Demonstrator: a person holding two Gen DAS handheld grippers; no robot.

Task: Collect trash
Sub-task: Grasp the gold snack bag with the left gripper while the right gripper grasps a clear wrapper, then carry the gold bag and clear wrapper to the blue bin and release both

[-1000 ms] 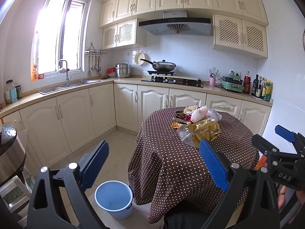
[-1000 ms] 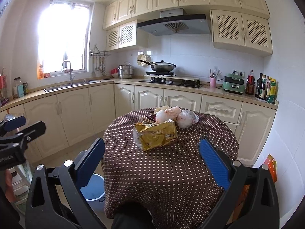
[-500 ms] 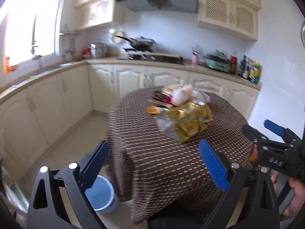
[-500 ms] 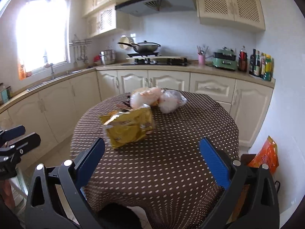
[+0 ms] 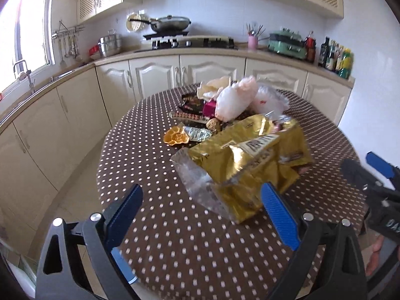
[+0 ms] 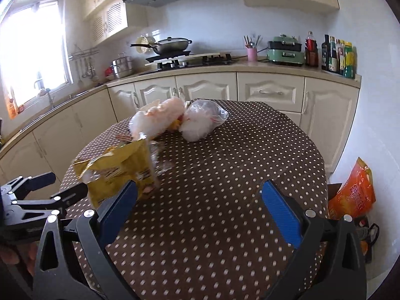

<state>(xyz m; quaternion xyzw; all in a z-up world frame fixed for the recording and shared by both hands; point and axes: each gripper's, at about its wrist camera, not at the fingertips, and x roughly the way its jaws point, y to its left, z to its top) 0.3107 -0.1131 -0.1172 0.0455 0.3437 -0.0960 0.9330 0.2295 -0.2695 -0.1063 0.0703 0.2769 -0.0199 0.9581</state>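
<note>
Both grippers hover with fingers spread wide and empty over the dotted brown surface (image 5: 155, 245). The left gripper (image 5: 202, 215) faces a crumpled gold bag (image 5: 250, 165), whose near edge its right finger partly covers. Behind it the trash pile blurs: a white plastic bag (image 5: 235, 100), an orange wrapper (image 5: 176, 136), dark packets hard to read. The right gripper (image 6: 200, 210) sits over bare cloth; its left finger hides the gold bag's corner.

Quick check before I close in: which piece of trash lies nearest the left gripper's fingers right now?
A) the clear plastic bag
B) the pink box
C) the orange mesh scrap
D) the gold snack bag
D: the gold snack bag lies just ahead of the open left gripper; the other trash sits farther back.
</note>
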